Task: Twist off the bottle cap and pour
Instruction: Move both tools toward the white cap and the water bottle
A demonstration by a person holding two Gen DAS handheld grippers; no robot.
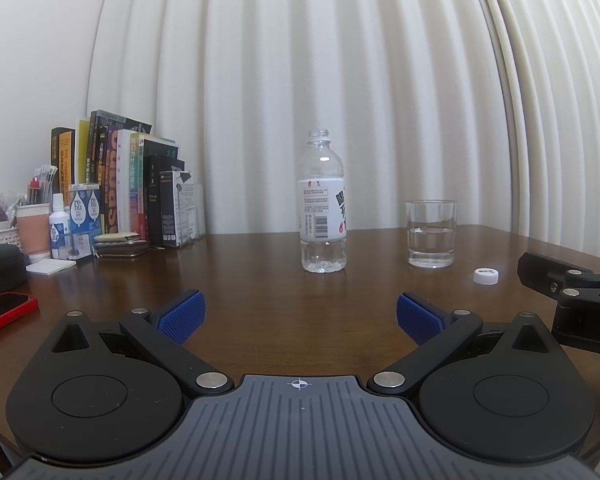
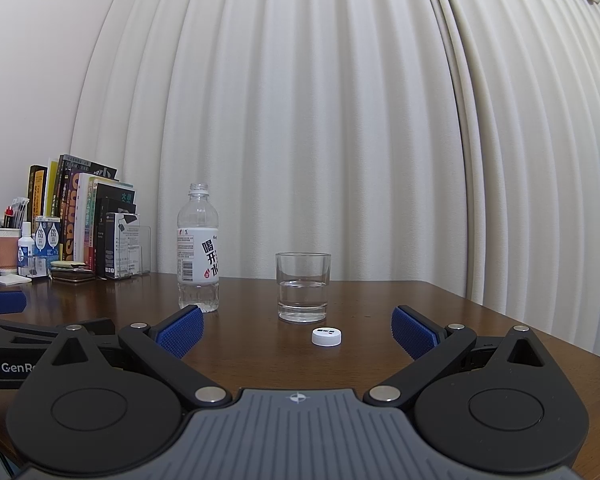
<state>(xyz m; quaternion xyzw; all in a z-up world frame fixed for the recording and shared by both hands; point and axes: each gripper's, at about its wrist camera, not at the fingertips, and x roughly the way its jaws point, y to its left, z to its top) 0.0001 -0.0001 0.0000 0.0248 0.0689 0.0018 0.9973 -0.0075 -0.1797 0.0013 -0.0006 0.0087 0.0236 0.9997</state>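
A clear plastic bottle [image 1: 323, 204] with a white label stands upright and uncapped on the brown table, with a little water at its bottom; it also shows in the right wrist view [image 2: 198, 248]. A glass [image 1: 431, 234] holding some water stands to its right, also in the right wrist view [image 2: 303, 287]. The white cap [image 1: 485, 276] lies on the table in front of the glass, also in the right wrist view [image 2: 326, 336]. My left gripper [image 1: 300, 318] is open and empty, well short of the bottle. My right gripper [image 2: 298, 330] is open and empty, just short of the cap.
Books [image 1: 120, 176], a paper cup [image 1: 33, 232] and small bottles stand at the back left. A red phone [image 1: 4, 312] lies at the left edge. A white curtain [image 1: 340, 80] hangs behind the table [image 1: 260, 280]. The right gripper's body [image 1: 572, 300] shows at the right of the left wrist view.
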